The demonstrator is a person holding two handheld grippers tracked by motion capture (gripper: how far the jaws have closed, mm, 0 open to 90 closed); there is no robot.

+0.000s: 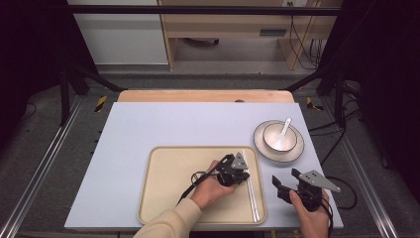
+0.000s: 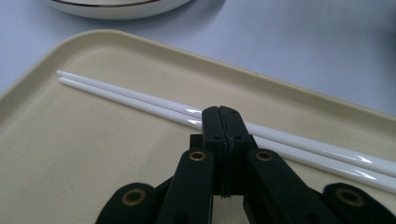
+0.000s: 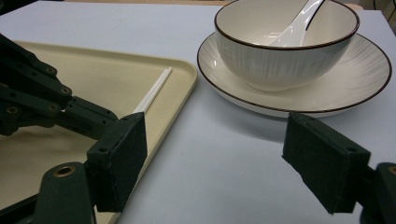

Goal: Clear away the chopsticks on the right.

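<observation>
No writing is legible anywhere. The cream tray [image 1: 168, 198] holds a pair of white chopsticks [image 2: 140, 98] along its right edge. The left gripper [image 1: 243, 174] sits over them, jaws pressed together, apparently gripping nothing. The right gripper [image 1: 286, 184] gapes wide above the table. A bowl [image 3: 285, 42] on a plate [image 3: 369, 79] holds a spoon [image 3: 299, 28].

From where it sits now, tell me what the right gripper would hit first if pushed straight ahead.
Probably the plate under the bowl. The right gripper is open over bare table, pointing at the plate's near rim, with nothing between. The tray lies off to one side, though depth is hard to judge.
</observation>
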